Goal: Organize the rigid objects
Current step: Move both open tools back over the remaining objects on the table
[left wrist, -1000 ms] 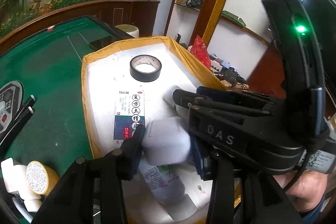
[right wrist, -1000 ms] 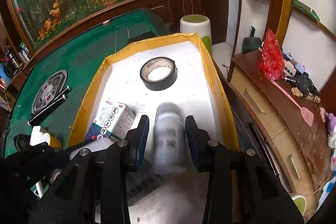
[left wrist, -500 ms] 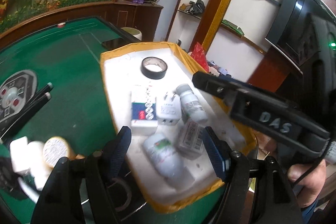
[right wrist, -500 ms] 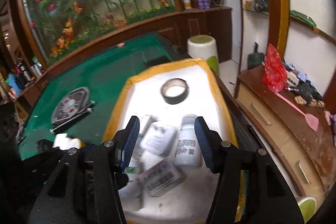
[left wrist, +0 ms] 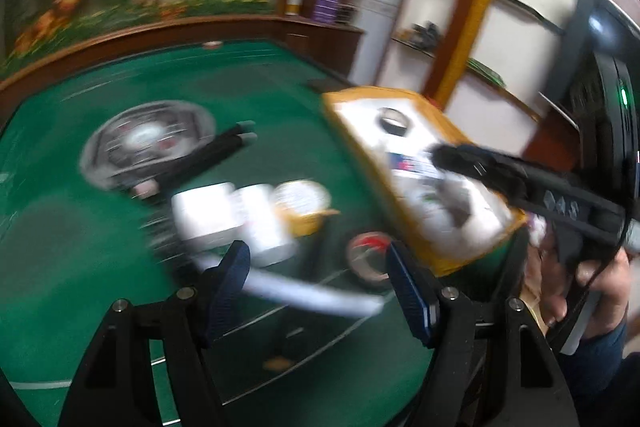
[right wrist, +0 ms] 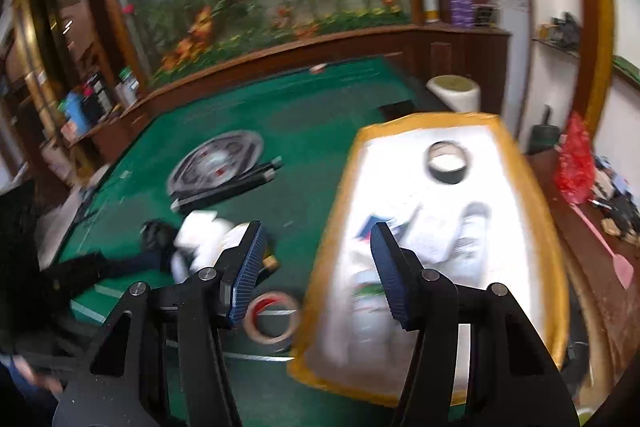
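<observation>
Left wrist view: blur smears tray (left wrist: 416, 227) contents; both tools (left wrist: 318, 277) (right wrist: 316, 255) released, empty

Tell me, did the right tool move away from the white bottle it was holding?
Yes. The right tool let go and backed away; the white bottle now lies in the yellow-rimmed tray.

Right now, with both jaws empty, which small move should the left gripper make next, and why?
Probably lower the left gripper toward the white cylindrical pieces lying loose on the green felt table. Its jaws are open and empty, and these pieces remain outside the yellow-rimmed white tray.
</observation>
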A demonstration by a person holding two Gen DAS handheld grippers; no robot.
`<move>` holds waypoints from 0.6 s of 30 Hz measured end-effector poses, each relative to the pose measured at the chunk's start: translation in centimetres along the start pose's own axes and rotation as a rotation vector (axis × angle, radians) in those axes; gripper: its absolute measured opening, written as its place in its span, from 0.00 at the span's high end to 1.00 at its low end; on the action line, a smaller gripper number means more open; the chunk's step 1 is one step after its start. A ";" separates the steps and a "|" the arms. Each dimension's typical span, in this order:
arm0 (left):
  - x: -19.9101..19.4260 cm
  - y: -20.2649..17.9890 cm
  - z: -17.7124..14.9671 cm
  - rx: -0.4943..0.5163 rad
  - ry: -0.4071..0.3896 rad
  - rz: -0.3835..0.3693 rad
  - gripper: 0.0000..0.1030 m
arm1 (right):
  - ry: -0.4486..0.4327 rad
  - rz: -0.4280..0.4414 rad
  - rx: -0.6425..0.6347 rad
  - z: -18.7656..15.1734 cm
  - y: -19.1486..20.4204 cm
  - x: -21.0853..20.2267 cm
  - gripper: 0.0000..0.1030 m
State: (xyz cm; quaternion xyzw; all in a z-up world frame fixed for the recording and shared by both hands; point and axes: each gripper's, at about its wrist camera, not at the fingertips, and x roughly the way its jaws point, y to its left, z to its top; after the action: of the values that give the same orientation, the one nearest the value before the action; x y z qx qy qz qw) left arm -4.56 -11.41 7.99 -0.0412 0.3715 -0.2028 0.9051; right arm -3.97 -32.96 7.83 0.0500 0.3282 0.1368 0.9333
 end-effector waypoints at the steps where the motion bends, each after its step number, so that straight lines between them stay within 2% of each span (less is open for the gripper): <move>1: -0.6 1.2 -0.2 -0.023 -0.013 0.014 0.31 | 0.011 0.008 -0.013 -0.3 0.6 0.3 0.47; 5: -1.3 4.4 0.2 -0.074 -0.045 0.086 0.31 | 0.063 0.055 -0.088 -1.5 3.7 2.0 0.47; 7: -0.7 5.0 0.9 -0.078 -0.056 0.088 0.31 | 0.074 0.065 -0.100 -1.6 4.6 2.6 0.47; 11: 1.8 5.2 2.3 -0.048 -0.037 0.144 0.31 | 0.082 0.066 -0.111 -1.8 5.4 2.8 0.47; 13: 3.4 5.8 2.3 -0.047 0.011 0.233 0.31 | 0.086 0.056 -0.108 -1.8 5.5 2.7 0.47; 15: 4.2 6.7 2.1 -0.069 0.038 0.235 0.31 | 0.091 0.044 -0.105 -1.9 5.3 2.5 0.47; 18: 3.1 8.8 1.2 -0.121 0.037 0.220 0.31 | 0.093 0.032 -0.114 -1.8 5.3 2.3 0.47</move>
State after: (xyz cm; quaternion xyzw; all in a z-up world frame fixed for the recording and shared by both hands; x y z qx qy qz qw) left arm 1.22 -4.66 4.83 -0.0512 0.4021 -0.0802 0.9106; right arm -4.56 -27.22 6.04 -0.0046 0.3622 0.1722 0.9160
